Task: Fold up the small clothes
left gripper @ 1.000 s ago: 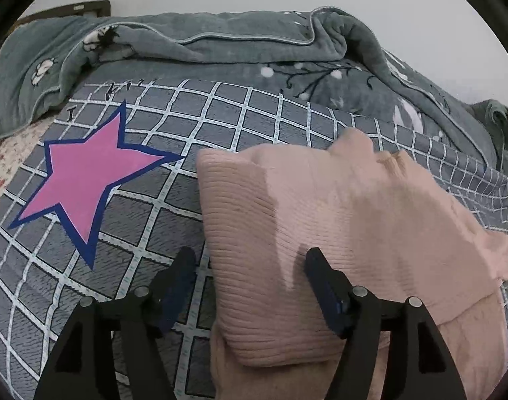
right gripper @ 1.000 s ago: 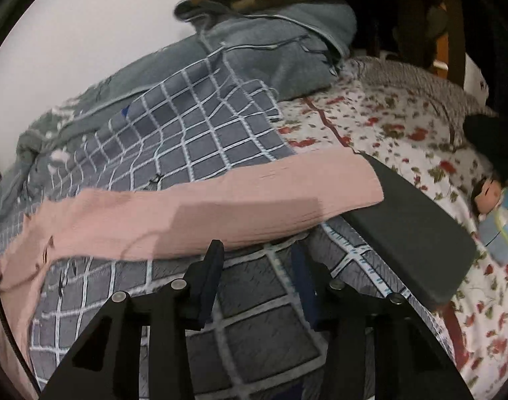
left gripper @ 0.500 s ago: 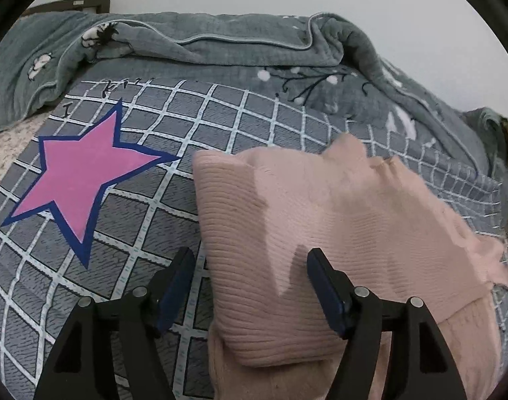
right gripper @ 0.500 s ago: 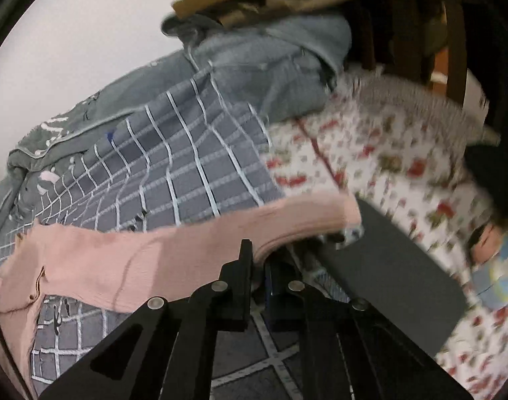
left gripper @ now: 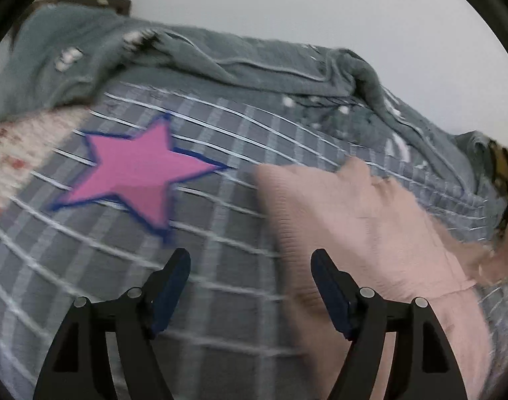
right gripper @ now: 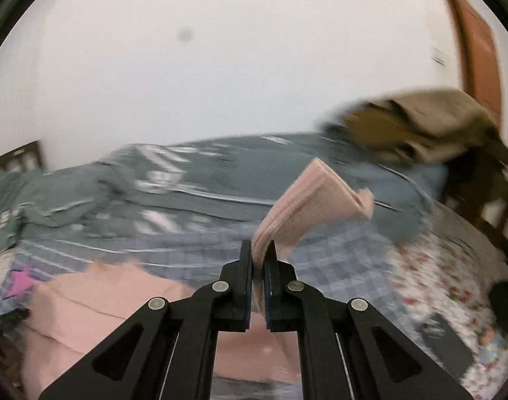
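Pink knit garment (left gripper: 360, 233) lies flat on the grey checked blanket (left gripper: 220, 220). One strip of it, the sleeve (right gripper: 307, 206), is lifted off the bed and sticks up and away beyond the right gripper's (right gripper: 259, 250) fingertips, its free end folded over. Right gripper's jaws are closed tight on the sleeve's near end, cloth pinched between the pads. Rest of the garment spreads below and left of those fingers.

Left gripper (left gripper: 250, 266): jaws have just been opening, now wide apart. Between them only blanket; the garment's edge sits at the right finger (left gripper: 330, 286), not pinched. Pink star (left gripper: 137, 170) on the blanket lies ahead and left of the left finger. Rumpled grey-green quilt (left gripper: 254, 66) beyond. Both views blurred.
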Motion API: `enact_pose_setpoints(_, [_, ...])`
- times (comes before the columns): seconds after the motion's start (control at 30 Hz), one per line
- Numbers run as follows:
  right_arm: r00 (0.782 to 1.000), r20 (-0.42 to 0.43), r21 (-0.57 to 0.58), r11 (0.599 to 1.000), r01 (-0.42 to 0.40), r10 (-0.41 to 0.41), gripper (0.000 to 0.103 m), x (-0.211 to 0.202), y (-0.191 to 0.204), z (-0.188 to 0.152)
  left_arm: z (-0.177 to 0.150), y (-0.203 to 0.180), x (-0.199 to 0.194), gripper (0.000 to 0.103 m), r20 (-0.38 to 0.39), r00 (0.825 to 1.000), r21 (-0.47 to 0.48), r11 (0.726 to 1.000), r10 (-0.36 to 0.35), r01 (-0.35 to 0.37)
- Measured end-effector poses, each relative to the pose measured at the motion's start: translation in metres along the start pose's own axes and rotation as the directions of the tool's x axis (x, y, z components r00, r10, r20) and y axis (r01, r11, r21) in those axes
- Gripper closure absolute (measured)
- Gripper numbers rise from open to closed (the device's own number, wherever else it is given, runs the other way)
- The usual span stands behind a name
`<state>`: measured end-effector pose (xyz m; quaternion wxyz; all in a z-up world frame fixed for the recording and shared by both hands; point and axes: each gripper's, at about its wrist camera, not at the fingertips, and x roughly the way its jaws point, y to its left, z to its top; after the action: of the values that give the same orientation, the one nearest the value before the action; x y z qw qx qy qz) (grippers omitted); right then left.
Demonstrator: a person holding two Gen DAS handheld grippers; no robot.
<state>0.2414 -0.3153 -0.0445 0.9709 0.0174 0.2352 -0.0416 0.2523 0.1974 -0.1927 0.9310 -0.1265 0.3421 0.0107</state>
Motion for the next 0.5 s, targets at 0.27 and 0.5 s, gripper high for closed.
enact_pose_setpoints(0.27, [0.942, -0.063, -0.146, 0.931, -0.335, 0.330, 0.097, 0.023, 0.230, -0.013, 0.003, 0.075, -0.023, 0.029, 0.025, 0.992, -0.141, 0.983, 0.126, -0.121])
enact_pose_setpoints(0.5, [0.771, -0.429, -0.153, 0.803, -0.576, 0.471, 0.093, 0.080, 0.334, -0.114, 0.004, 0.074, -0.019, 0.029, 0.031, 0.992, -0.119, 0.986, 0.124, -0.119])
